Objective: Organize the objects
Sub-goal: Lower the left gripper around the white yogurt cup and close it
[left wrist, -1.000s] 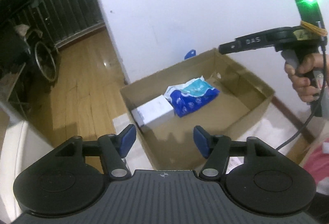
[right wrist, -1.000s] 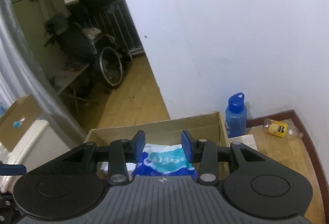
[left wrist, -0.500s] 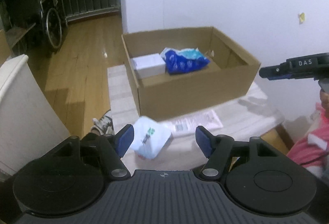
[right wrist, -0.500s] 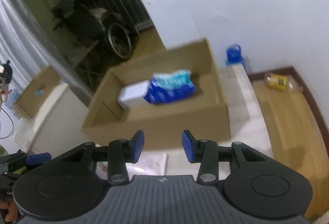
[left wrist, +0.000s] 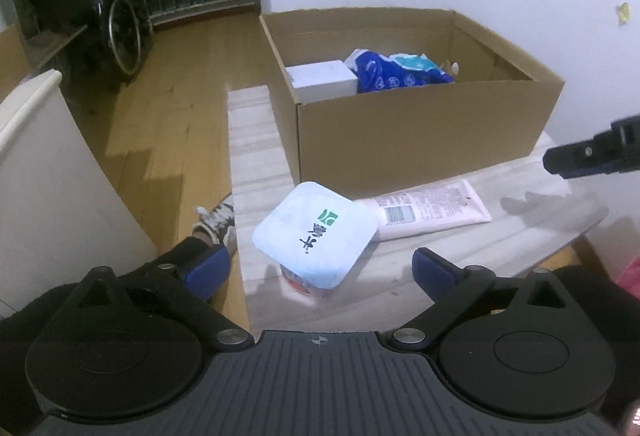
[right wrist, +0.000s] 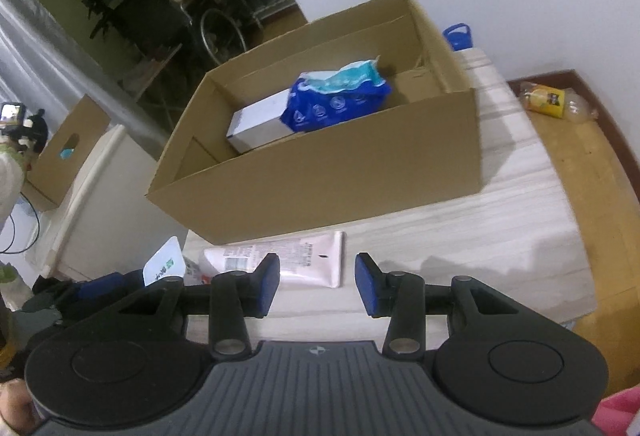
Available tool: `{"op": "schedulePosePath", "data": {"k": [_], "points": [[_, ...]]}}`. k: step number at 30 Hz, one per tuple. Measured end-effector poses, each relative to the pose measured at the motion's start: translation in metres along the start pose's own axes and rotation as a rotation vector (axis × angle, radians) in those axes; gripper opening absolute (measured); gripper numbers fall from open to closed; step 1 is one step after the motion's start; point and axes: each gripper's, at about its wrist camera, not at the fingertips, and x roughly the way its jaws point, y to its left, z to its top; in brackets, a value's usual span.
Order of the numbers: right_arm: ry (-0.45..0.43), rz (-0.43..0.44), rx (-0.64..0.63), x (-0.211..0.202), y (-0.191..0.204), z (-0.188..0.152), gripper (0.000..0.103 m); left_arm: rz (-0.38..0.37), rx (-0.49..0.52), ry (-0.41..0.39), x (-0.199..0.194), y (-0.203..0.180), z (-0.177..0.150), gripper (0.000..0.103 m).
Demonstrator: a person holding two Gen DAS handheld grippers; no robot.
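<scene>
An open cardboard box [left wrist: 420,131] stands on a pale wooden table [left wrist: 256,159] and holds a white carton [left wrist: 322,79] and a blue wipes pack [left wrist: 400,71]. A light-blue-lidded tub [left wrist: 316,236] sits on the table in front of the box, between and just ahead of the fingers of my open left gripper [left wrist: 320,270]. A pink tube [left wrist: 432,207] lies beside the tub. My right gripper [right wrist: 316,278] is open and empty, just above and short of the pink tube [right wrist: 280,260]. The box [right wrist: 320,171] lies beyond it.
A blue bottle [right wrist: 458,35] stands behind the box. A yellow-labelled bottle [right wrist: 556,101] lies on the floor at right. A white cabinet [left wrist: 44,171] stands left of the table. A wheelchair [left wrist: 120,23] and railing are at the back.
Both grippers have pulled back from over the box and dropped toward the table's front. The tub and pink tube have come into view close to the fingers.
</scene>
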Motion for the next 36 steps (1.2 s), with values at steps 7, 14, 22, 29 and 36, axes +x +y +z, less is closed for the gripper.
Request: {"op": "schedulePosePath", "data": {"k": [7,14,22,29,36], "points": [[0.039,0.072,-0.048,0.024,0.027,0.0,0.057,-0.038,-0.045,-0.002,0.022,-0.004,-0.014,0.1],[0.088,0.124,-0.085,0.048,0.043,-0.003,0.061,-0.084,-0.096,-0.055,0.037,-0.002,-0.027,0.1],[0.13,0.165,-0.099,0.071,0.054,0.0,0.061,-0.145,-0.213,-0.19,0.036,0.015,-0.042,0.083],[0.156,0.21,-0.132,0.079,0.072,-0.002,0.061,-0.139,-0.246,-0.228,0.031,0.026,-0.048,0.056],[0.186,0.239,-0.161,0.083,0.086,-0.006,0.061,-0.172,-0.175,-0.236,0.021,0.017,-0.058,0.056]]}}
